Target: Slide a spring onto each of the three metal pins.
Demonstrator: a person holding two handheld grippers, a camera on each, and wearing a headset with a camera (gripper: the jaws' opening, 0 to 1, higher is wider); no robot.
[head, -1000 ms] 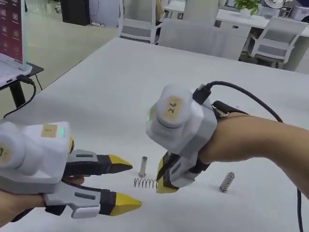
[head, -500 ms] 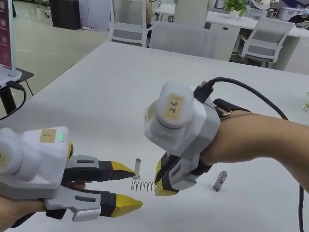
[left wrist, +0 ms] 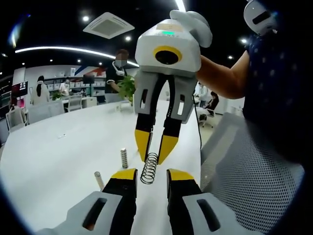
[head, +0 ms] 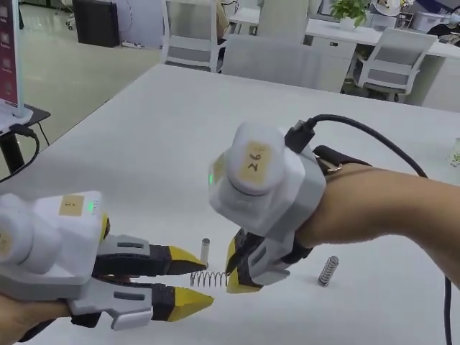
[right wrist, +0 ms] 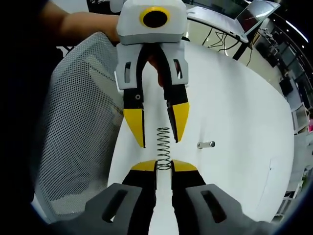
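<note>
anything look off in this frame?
Nothing damaged or spilled. One oddity: the right tongs pinch a loose spring by one end, so it pokes sideways between the open left tongs, beside the bare upright pin rather than over it.

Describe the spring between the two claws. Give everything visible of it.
The spring is a thin bare-metal wire coil, open-wound and straight. The right claw pinches one end; the other end reaches into the open left claw, whose yellow tips flank it. It lies low over the white table, near an upright metal pin; whether it touches the table cannot be told.
</note>
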